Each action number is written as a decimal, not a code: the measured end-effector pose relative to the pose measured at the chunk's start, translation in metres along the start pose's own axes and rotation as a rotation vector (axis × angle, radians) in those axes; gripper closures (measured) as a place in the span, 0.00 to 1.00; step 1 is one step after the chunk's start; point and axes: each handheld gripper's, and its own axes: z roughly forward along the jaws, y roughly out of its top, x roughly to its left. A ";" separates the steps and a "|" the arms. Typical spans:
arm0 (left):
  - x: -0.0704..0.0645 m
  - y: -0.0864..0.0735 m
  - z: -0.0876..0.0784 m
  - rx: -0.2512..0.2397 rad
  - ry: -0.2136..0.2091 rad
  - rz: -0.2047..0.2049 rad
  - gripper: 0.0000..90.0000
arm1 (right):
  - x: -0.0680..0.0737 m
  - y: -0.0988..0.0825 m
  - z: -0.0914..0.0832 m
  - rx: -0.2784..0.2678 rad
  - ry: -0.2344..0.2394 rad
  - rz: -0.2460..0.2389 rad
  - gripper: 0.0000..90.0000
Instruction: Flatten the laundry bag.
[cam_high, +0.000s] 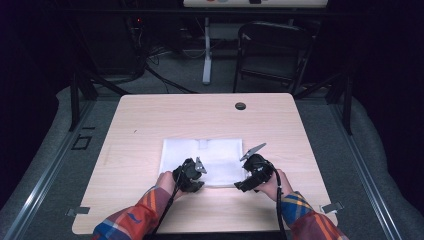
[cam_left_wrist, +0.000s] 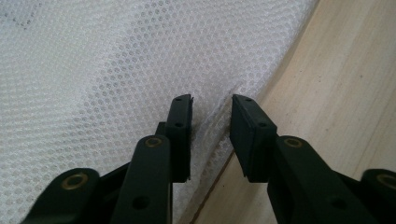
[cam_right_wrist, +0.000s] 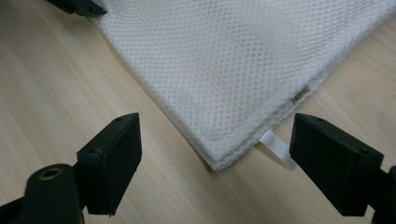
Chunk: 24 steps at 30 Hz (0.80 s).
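The white mesh bag (cam_high: 202, 161), honeycomb-textured and folded flat, runs out of frame at 12 o'clock in both gripper views. The left gripper (cam_left_wrist: 211, 122) has its jaws narrowed around the bag's puckered edge, contact unclear; the right gripper (cam_right_wrist: 215, 163) is spread wide around a corner.

In the left gripper view, the mesh bag (cam_left_wrist: 116, 60) ran off the top and left edges; its hem behind the left finger (cam_left_wrist: 181, 135) was hidden. In the right gripper view, a white tab (cam_right_wrist: 276, 148) beside the right finger (cam_right_wrist: 334, 161) was partly hidden under the bag's corner, its marking unreadable.
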 end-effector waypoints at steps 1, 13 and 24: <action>-0.001 0.000 0.000 -0.001 0.006 0.005 0.83 | 0.000 0.000 -0.001 -0.002 0.001 0.004 0.20; -0.002 -0.001 -0.005 -0.036 0.037 0.017 0.96 | 0.003 0.000 -0.006 -0.033 -0.013 -0.010 0.30; -0.002 0.001 -0.018 -0.115 0.085 -0.006 0.96 | 0.016 0.004 -0.012 -0.090 -0.024 -0.064 0.64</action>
